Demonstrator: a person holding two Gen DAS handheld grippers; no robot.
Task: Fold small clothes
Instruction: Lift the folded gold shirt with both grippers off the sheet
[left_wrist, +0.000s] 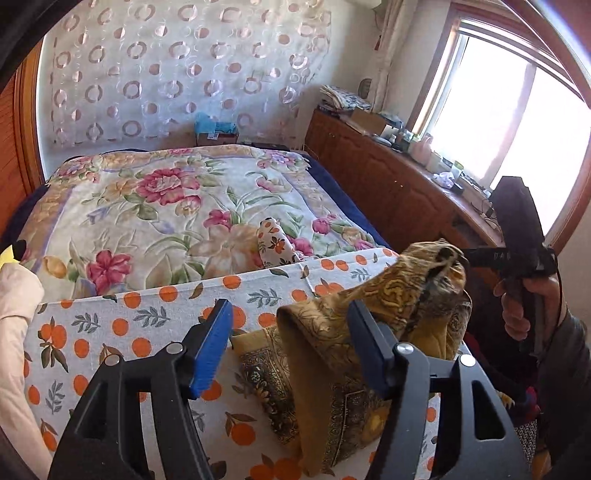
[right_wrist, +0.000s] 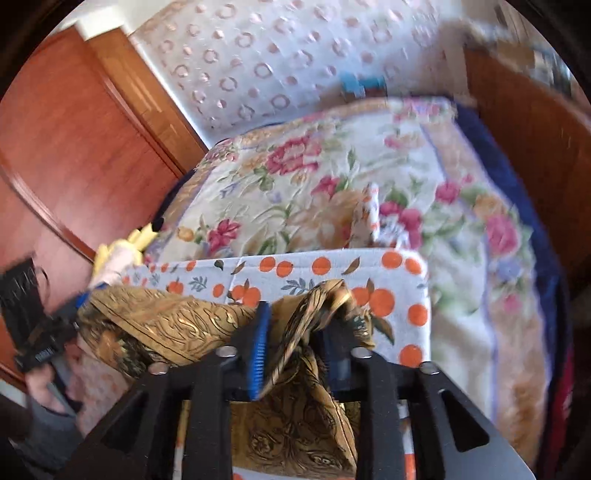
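Note:
A mustard-yellow patterned garment (left_wrist: 332, 354) lies partly lifted on a board covered in orange-dotted cloth (left_wrist: 122, 332). My left gripper (left_wrist: 291, 332) is open, its blue pads astride a raised fold of the garment without pinching it. My right gripper (left_wrist: 458, 258) holds one end of the garment up at the right. In the right wrist view the right gripper (right_wrist: 295, 347) is shut on a bunch of the garment (right_wrist: 317, 306), which hangs down below the jaws. The left gripper (right_wrist: 74, 310) shows at the far left by the garment's other end.
A bed with a floral blanket (left_wrist: 177, 206) lies behind the board, with a small orange-print cloth (left_wrist: 275, 243) on it. A wooden cabinet (left_wrist: 388, 184) with clutter stands under the window at right. A cream and yellow item (left_wrist: 14, 291) sits at the left.

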